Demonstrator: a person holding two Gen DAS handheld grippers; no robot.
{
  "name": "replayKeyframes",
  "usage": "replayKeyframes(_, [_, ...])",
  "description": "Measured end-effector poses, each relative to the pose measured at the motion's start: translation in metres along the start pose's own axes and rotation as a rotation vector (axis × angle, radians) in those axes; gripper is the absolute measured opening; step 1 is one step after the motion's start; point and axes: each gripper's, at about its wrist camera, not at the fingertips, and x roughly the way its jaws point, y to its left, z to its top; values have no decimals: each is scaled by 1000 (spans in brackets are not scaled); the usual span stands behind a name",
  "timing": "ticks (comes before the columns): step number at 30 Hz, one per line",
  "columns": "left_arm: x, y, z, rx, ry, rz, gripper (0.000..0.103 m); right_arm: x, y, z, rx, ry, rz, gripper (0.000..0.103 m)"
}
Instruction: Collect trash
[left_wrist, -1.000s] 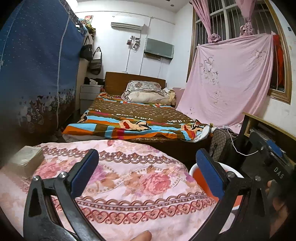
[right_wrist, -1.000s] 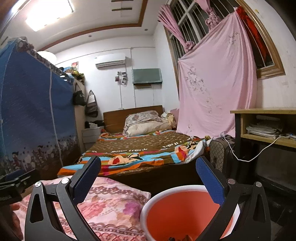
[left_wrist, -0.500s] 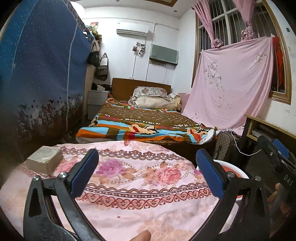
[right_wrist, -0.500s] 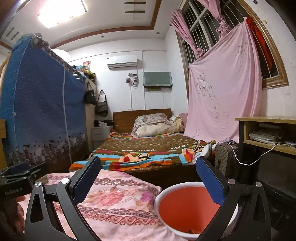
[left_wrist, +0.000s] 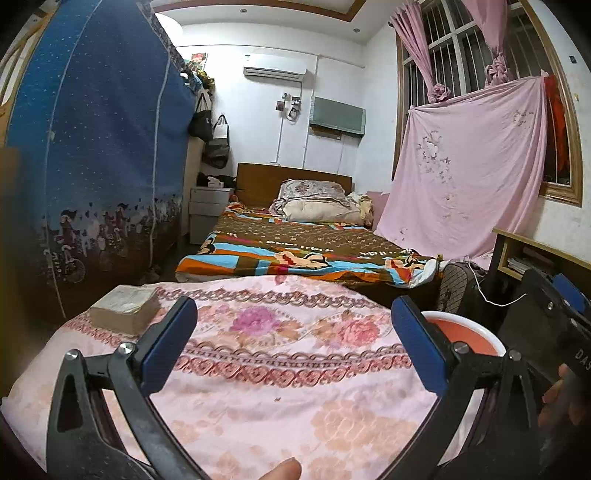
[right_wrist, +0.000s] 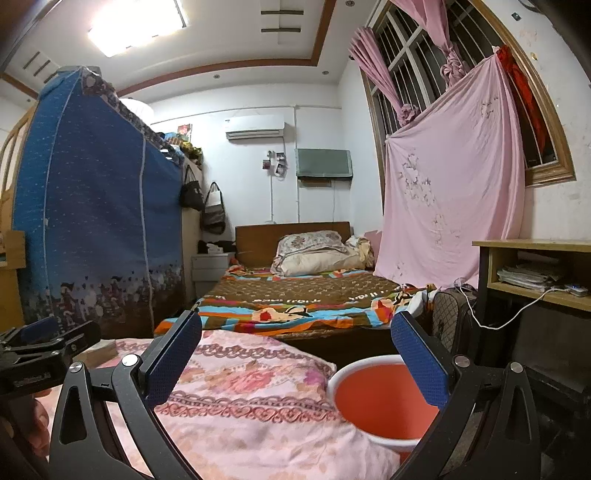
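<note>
An orange bin with a white rim (right_wrist: 373, 398) stands beside the right edge of a table under a pink floral cloth (right_wrist: 240, 398); the bin also shows in the left wrist view (left_wrist: 463, 334). My left gripper (left_wrist: 293, 347) is open and empty above the cloth (left_wrist: 277, 387). A tiny dark speck (left_wrist: 277, 398) lies on the cloth between its fingers. My right gripper (right_wrist: 295, 360) is open and empty, above the table's right edge and the bin. No trash shows in the visible part of the bin.
A tan block of paper (left_wrist: 125, 308) sits at the table's far left. Beyond are a bed with a striped blanket (left_wrist: 295, 254), a blue fabric wardrobe (left_wrist: 92, 166), a wooden desk (right_wrist: 535, 269) at the right with a white cable (right_wrist: 509, 317), and a patterned bag (right_wrist: 448, 325).
Both grippers have risen and pulled back from the table and bin; more of the cloth shows, and the bin looks smaller and farther. Both stay open.
</note>
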Motion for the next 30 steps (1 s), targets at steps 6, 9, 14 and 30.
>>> replayKeyframes(6, [-13, 12, -20, 10, -7, 34, 92, -14, 11, -26, -5, 9, 14, 103])
replayKeyframes(9, [-18, 17, -31, 12, -10, 43, 92, -20, 17, -36, -6, 12, 22, 103])
replayKeyframes(14, [-24, 23, -45, 19, -11, 61, 92, -25, 21, -55, -6, 31, 29, 103])
replayKeyframes(30, [-31, 28, -68, 34, -14, 79, 92, -26, 27, -77, -35, 51, 36, 103])
